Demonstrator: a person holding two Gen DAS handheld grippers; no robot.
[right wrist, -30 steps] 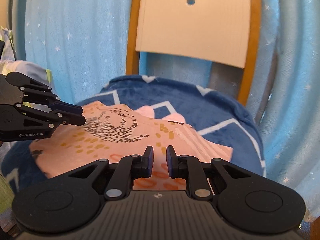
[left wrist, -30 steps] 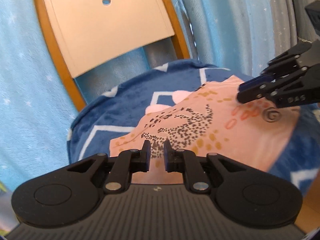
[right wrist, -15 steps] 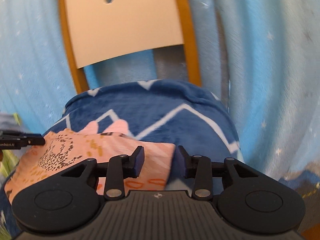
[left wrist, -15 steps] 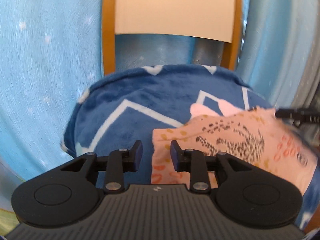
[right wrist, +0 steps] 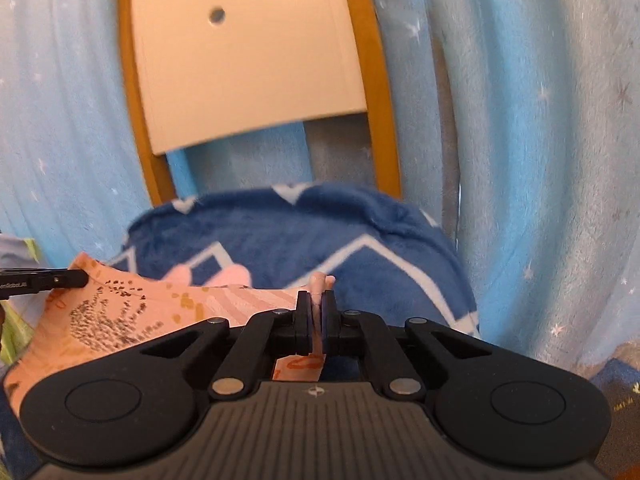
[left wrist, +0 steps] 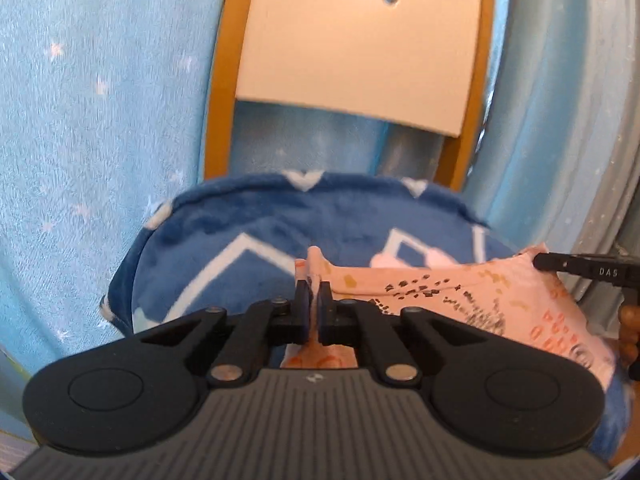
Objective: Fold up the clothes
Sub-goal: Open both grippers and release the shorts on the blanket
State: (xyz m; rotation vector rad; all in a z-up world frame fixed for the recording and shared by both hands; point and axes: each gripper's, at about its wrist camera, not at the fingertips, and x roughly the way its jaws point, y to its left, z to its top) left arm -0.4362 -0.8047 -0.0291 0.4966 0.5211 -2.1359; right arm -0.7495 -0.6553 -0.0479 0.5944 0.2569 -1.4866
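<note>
Pinching soft peach printed garment (left wrist: 460, 300), left gripper (left wrist: 314, 294) and right gripper (right wrist: 316, 303) clamp opposite corners.

The garment (left wrist: 460, 300) is peach-pink with black speckles, mustard spots and orange rings. The blanket (left wrist: 248, 236) under it is dark blue with white zigzag lines, and the curtain (right wrist: 540, 120) behind is light blue with small pale stars. The chair (right wrist: 248, 60) has a cream back panel in an ochre-brown frame, and both grippers are black with grey ribbed bodies.
</note>
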